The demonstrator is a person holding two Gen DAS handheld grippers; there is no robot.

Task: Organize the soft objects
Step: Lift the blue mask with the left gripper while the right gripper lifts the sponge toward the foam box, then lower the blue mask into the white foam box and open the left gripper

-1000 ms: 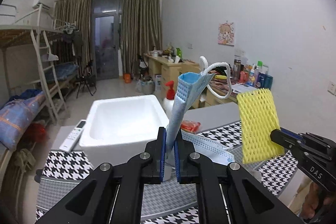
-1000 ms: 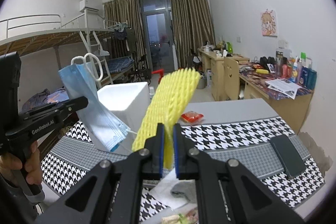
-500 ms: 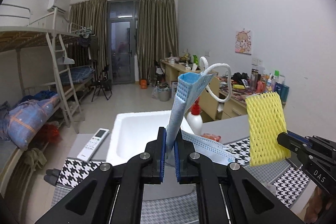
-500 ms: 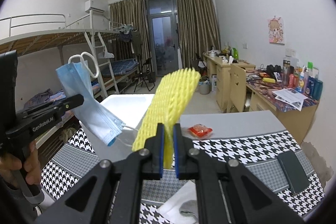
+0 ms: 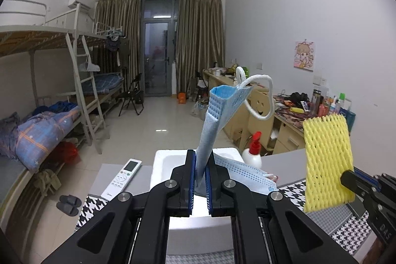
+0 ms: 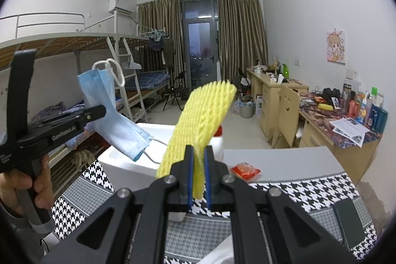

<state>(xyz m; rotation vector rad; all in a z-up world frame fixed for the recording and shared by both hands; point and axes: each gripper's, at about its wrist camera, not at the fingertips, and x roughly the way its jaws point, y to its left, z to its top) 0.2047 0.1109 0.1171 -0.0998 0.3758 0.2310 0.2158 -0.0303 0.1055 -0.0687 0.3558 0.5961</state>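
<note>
While clamping a pleated blue face mask at frame centre, the left gripper is holding it upright over the white foam box. Right gripper is pinching a yellow foam net, lower centre; houndstooth table is lying beyond.

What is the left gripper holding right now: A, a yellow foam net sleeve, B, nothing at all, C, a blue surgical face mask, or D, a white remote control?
C: in the left wrist view the left gripper is shut on the blue face mask, its white ear loop sticking up, while the yellow foam net is pinched in the right gripper.
</note>
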